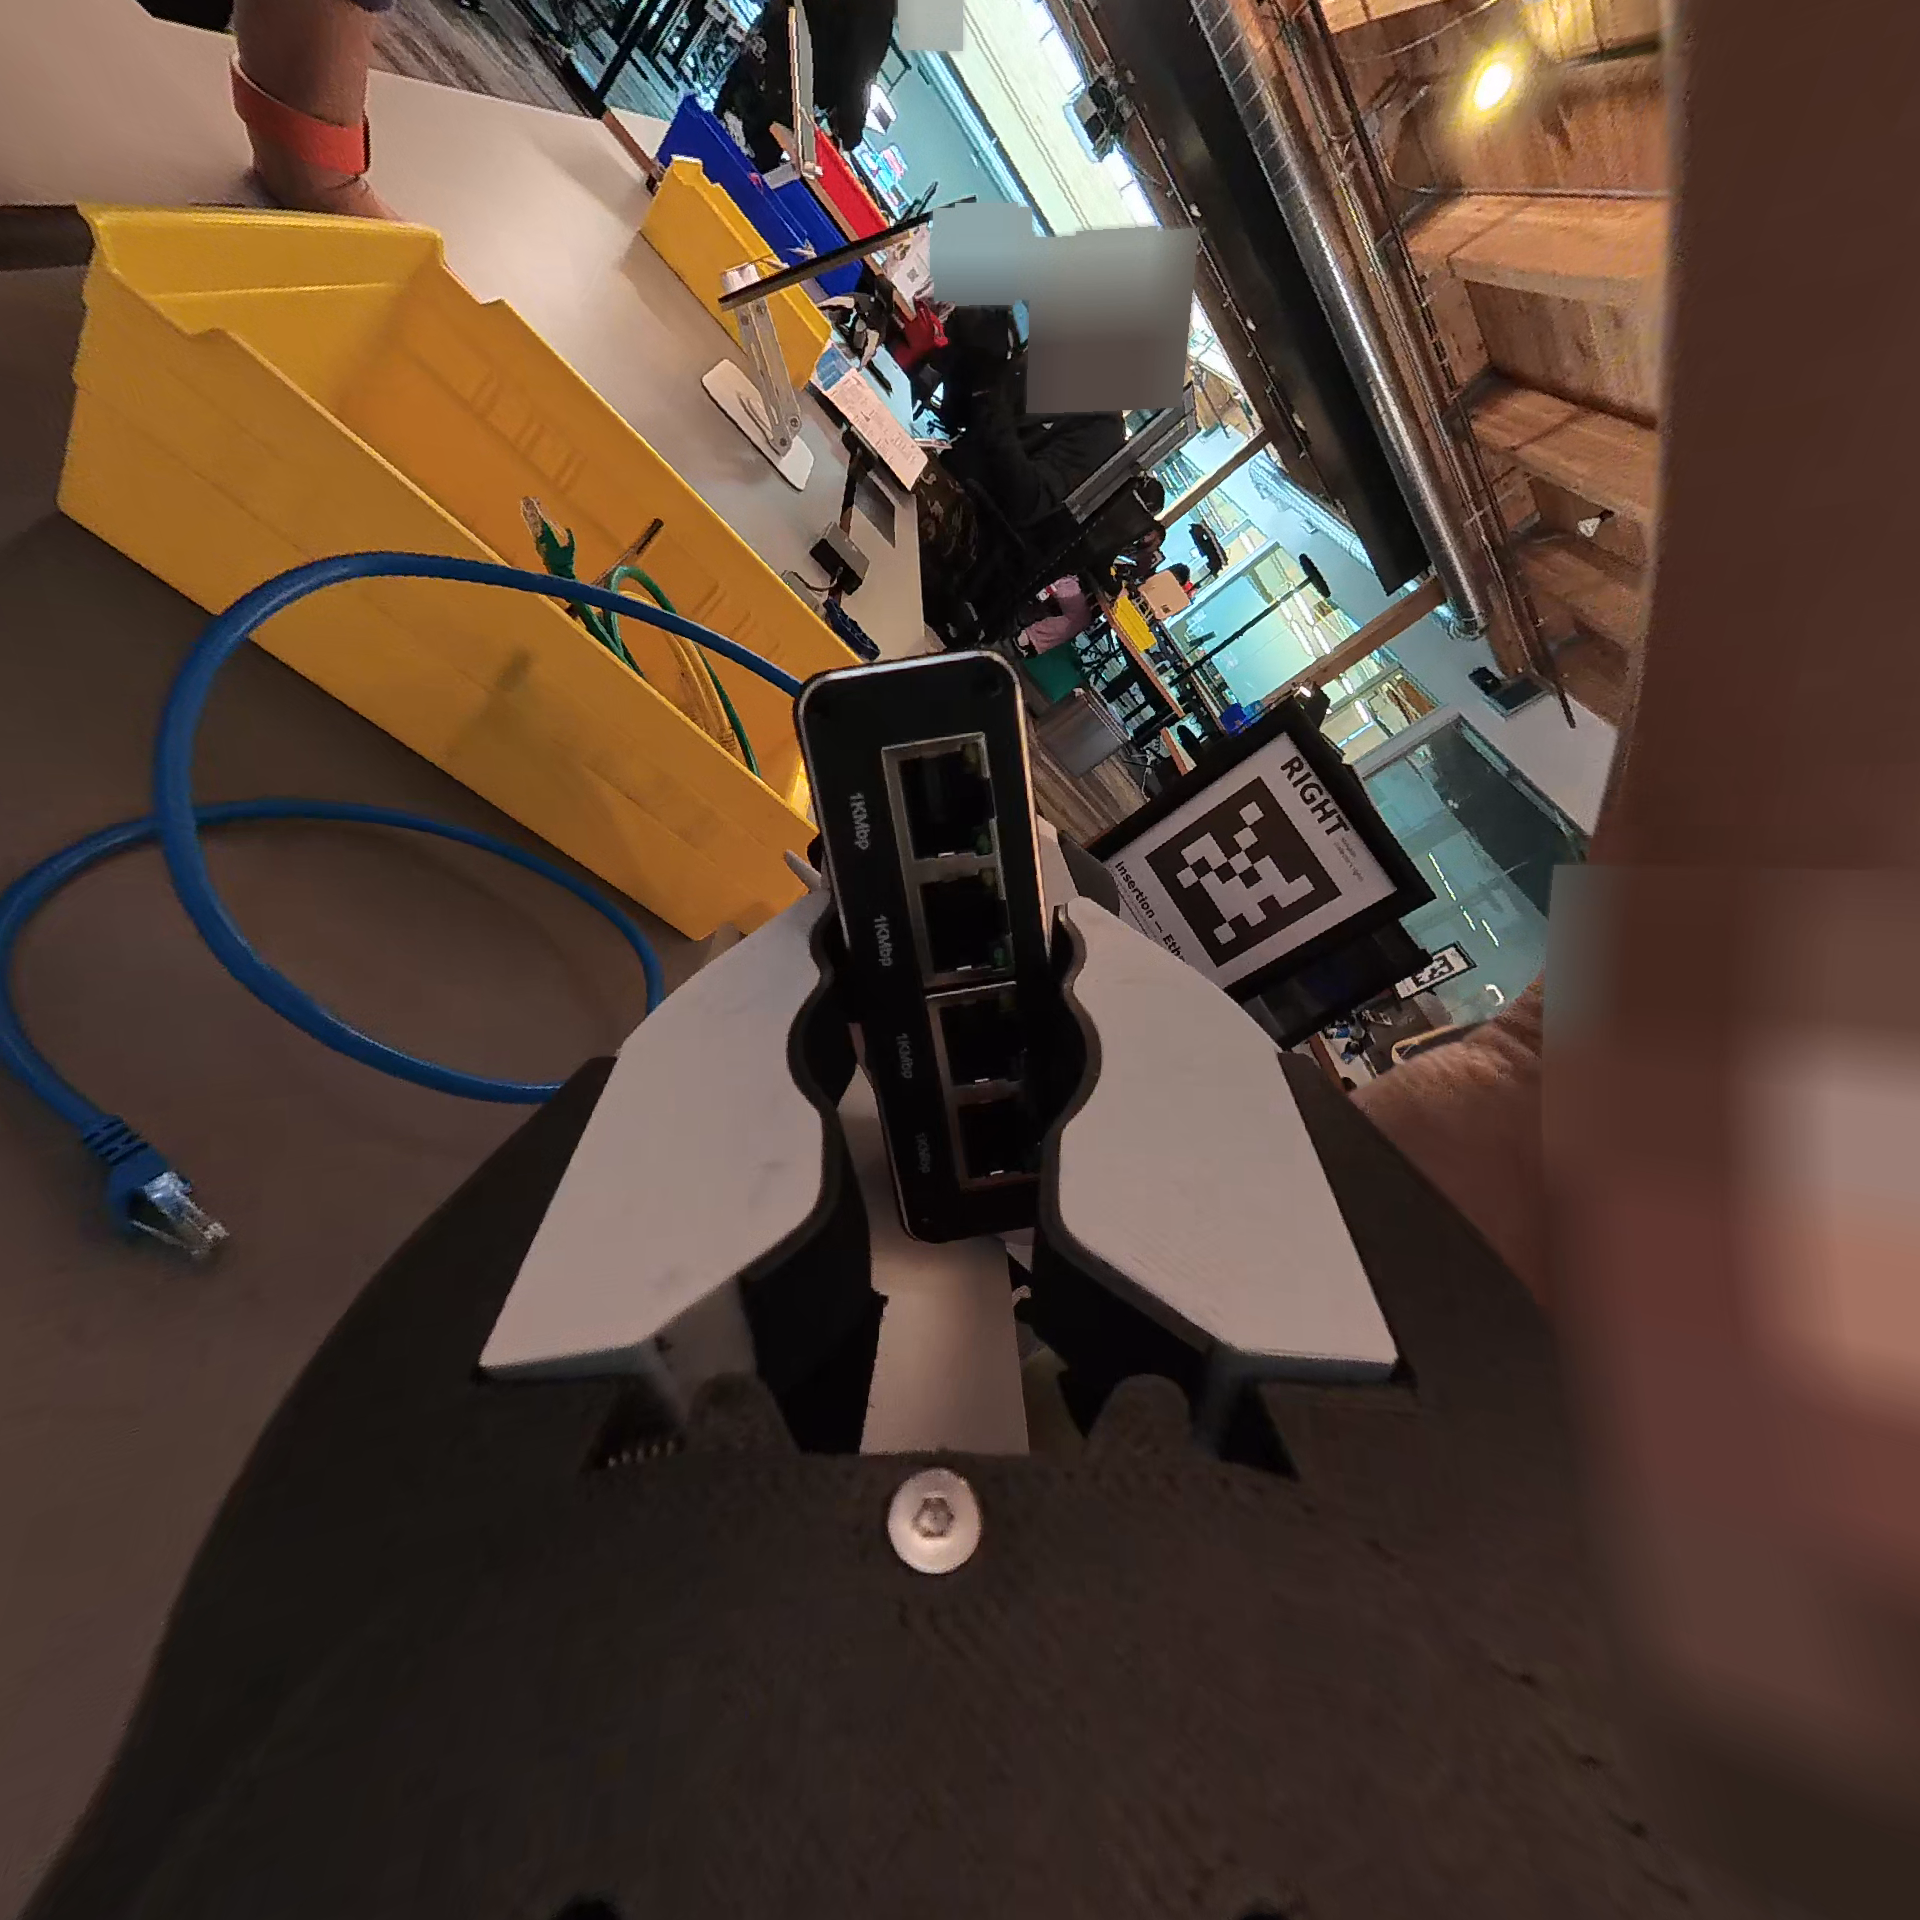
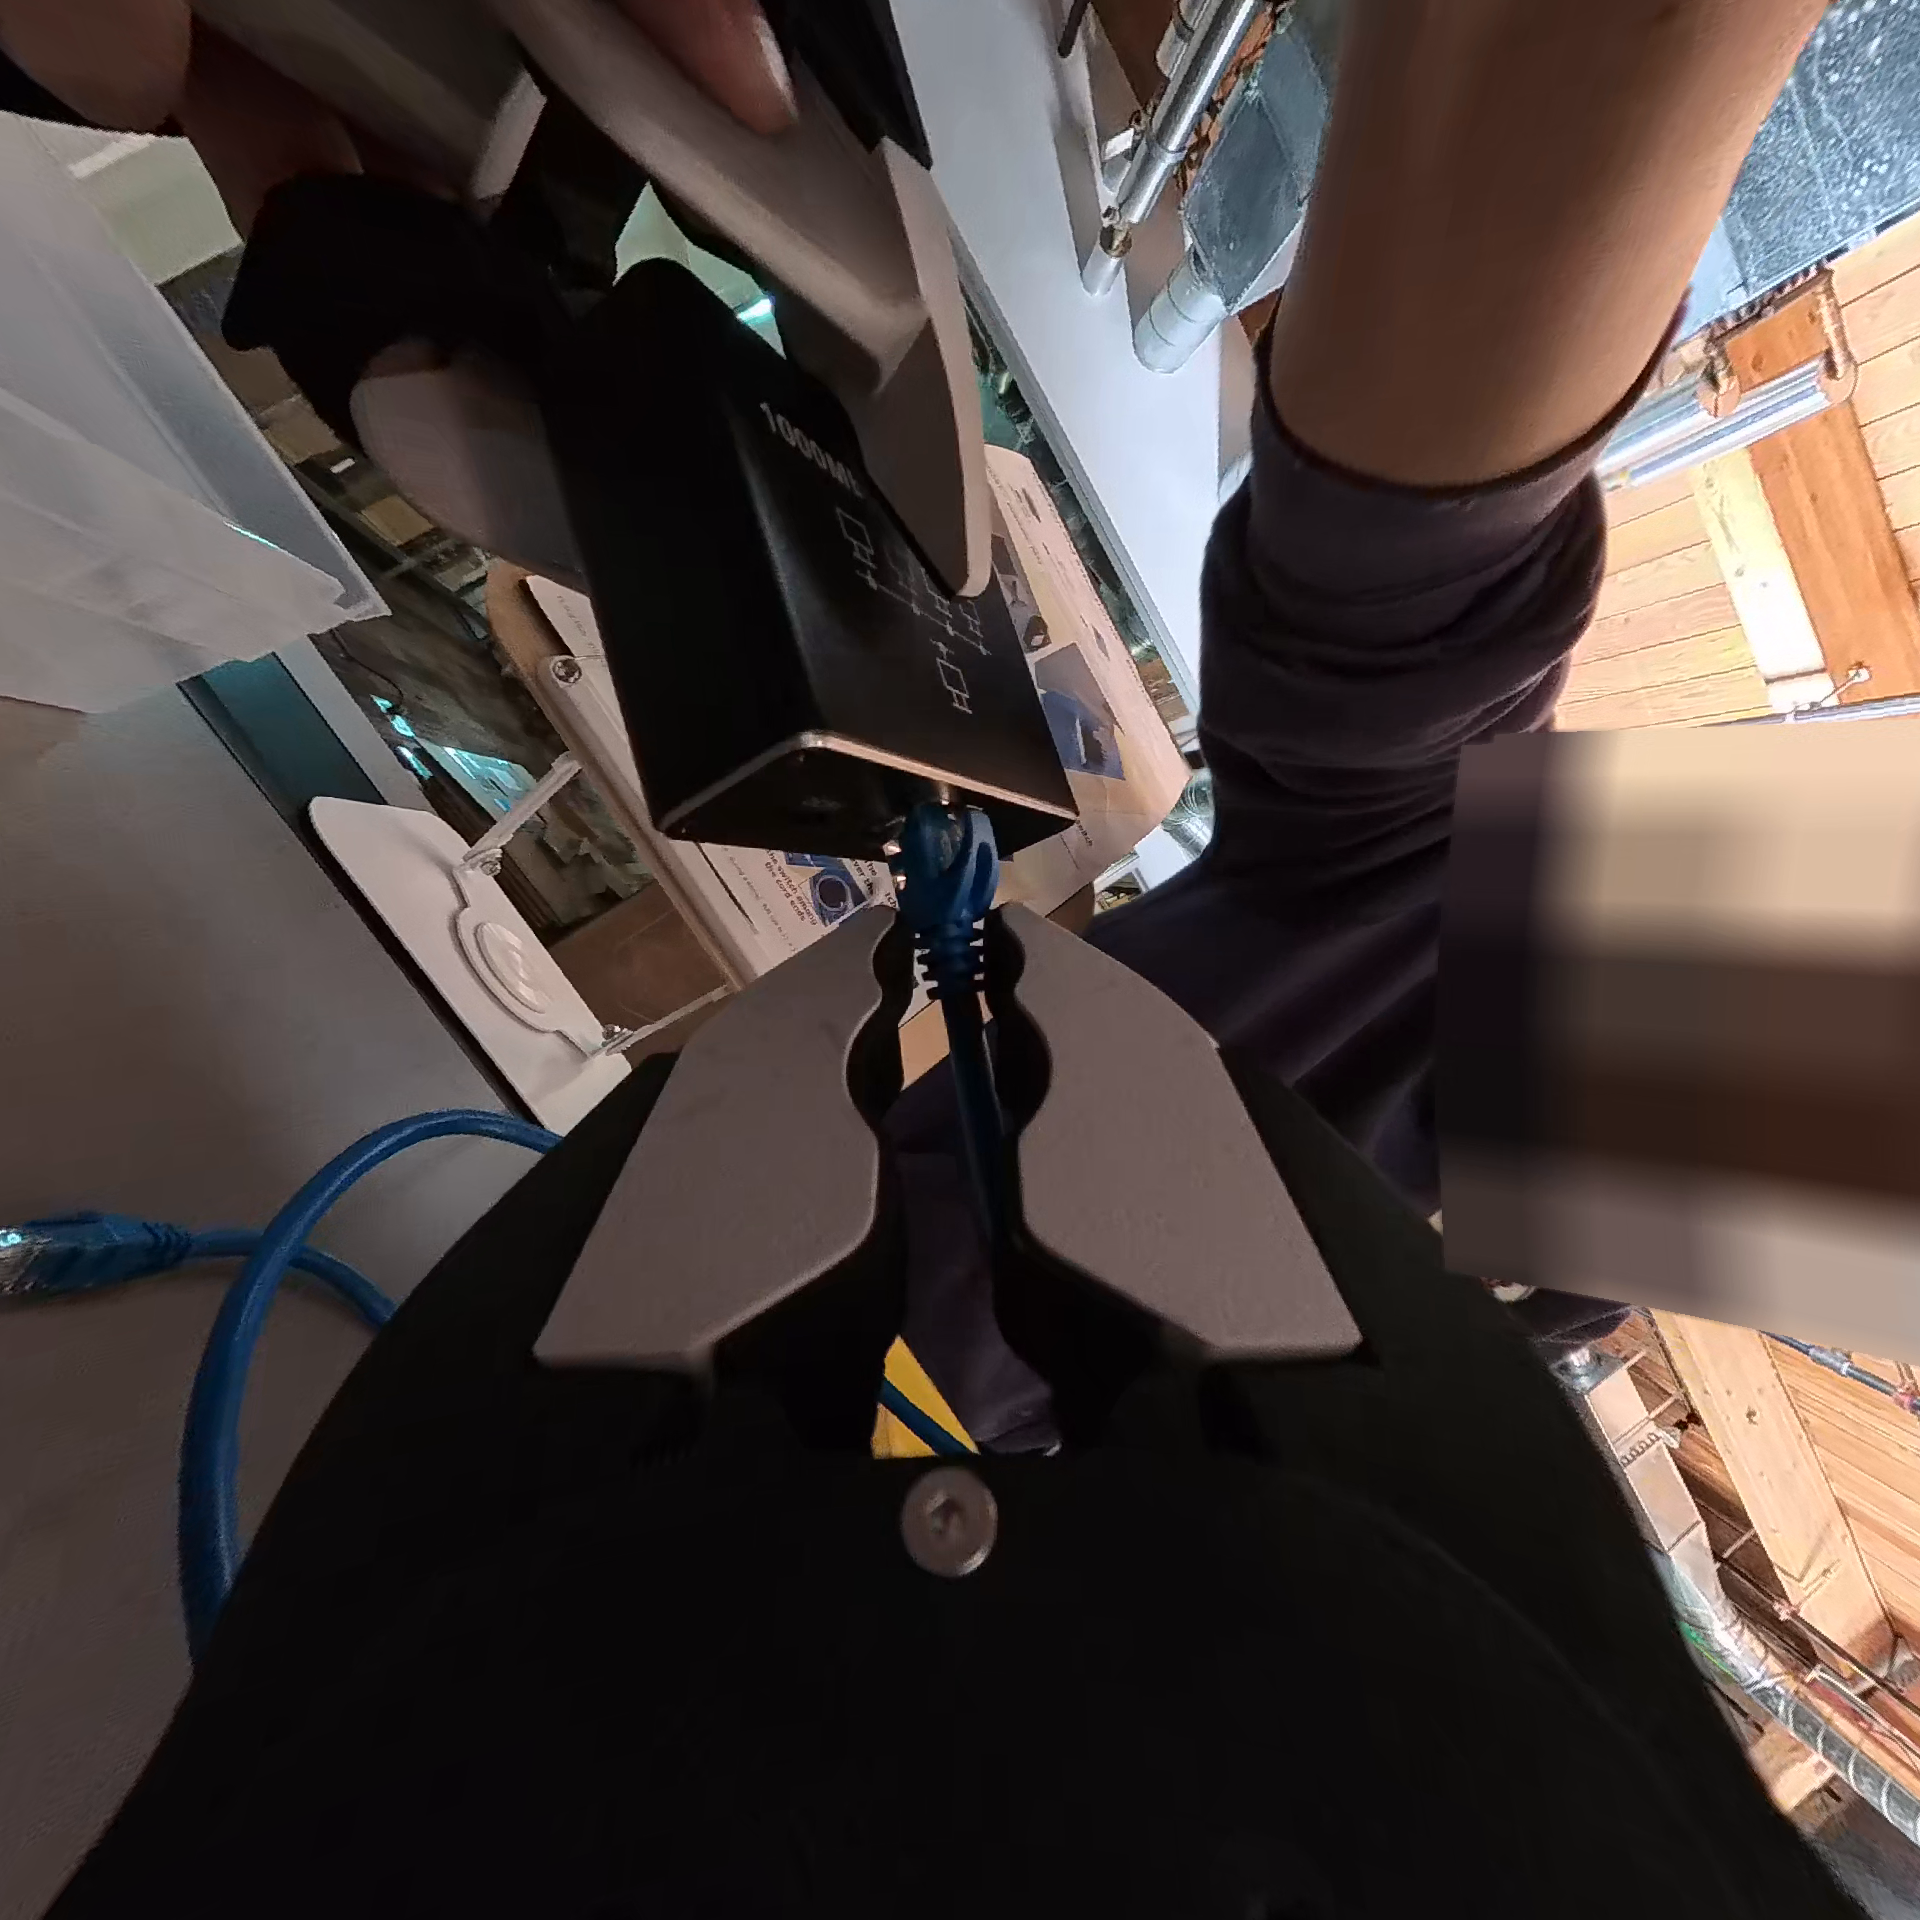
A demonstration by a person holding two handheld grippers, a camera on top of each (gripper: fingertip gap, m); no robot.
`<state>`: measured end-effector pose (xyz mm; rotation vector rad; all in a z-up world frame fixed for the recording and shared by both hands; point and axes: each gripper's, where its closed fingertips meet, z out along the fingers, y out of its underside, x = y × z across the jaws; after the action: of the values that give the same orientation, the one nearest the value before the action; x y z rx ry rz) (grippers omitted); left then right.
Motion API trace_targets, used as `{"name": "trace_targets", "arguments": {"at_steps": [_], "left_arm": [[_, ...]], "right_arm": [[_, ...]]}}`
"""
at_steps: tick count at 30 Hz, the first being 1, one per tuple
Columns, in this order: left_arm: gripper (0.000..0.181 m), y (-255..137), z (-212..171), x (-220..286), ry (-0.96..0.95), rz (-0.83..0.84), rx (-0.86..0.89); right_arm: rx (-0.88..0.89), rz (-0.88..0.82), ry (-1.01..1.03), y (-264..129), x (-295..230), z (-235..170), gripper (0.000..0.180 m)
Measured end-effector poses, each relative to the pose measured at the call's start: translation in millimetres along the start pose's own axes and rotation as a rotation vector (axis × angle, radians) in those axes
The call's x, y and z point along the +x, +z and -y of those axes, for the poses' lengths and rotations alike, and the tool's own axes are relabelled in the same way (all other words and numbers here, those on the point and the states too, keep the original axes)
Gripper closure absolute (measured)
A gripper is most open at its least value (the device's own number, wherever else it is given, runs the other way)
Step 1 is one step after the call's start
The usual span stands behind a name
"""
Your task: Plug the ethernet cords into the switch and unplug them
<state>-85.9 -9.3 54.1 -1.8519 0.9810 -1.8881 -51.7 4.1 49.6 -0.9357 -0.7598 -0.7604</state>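
Observation:
My left gripper (image 1: 945, 920) is shut on the black switch (image 1: 920, 831) and holds it in the air. The four ports on the side facing this view are empty. In the right wrist view the switch (image 2: 727, 582) hangs above, clamped between the left gripper's fingers (image 2: 914, 416). My right gripper (image 2: 953, 925) is shut on the blue ethernet cord (image 2: 951, 935) at its boot. Its plug tip (image 2: 940, 831) meets the switch's near end face. I cannot tell whether it is seated. The cord's other plug (image 1: 166, 1210) lies on the table and also shows in the right wrist view (image 2: 62, 1252).
A yellow bin (image 1: 312, 416) on the table holds a green cord (image 1: 561, 551) and a yellow cord (image 1: 707, 707). More bins (image 1: 727, 177) and a white stand (image 1: 758, 416) are behind it. The blue cord loops (image 1: 343, 810) on the table. A person's sleeved arm (image 2: 1403, 623) is at the right. There is about 4 cm between the tips of the two grippers.

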Motion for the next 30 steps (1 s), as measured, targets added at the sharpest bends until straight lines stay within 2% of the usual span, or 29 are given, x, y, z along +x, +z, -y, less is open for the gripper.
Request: {"name": "trace_targets", "arguments": {"at_steps": [20, 27, 30], "left_arm": [[0.147, -1.9, 0.6, -0.5, 0.009, -0.001, -0.002], [0.147, -4.1, 0.4, -1.1, -0.013, -0.040, -0.006], [0.148, -6.8, 1.2, -3.7, -0.034, -0.061, 0.002]], "right_arm": [[0.020, 0.072, 0.091, 1.4, -6.4, 0.7, 0.166], [0.101, 0.167, 0.146, -4.3, -14.8, 6.9, 0.163], [0.121, 0.240, 0.229, -6.7, -20.2, 9.1, 0.160]]}}
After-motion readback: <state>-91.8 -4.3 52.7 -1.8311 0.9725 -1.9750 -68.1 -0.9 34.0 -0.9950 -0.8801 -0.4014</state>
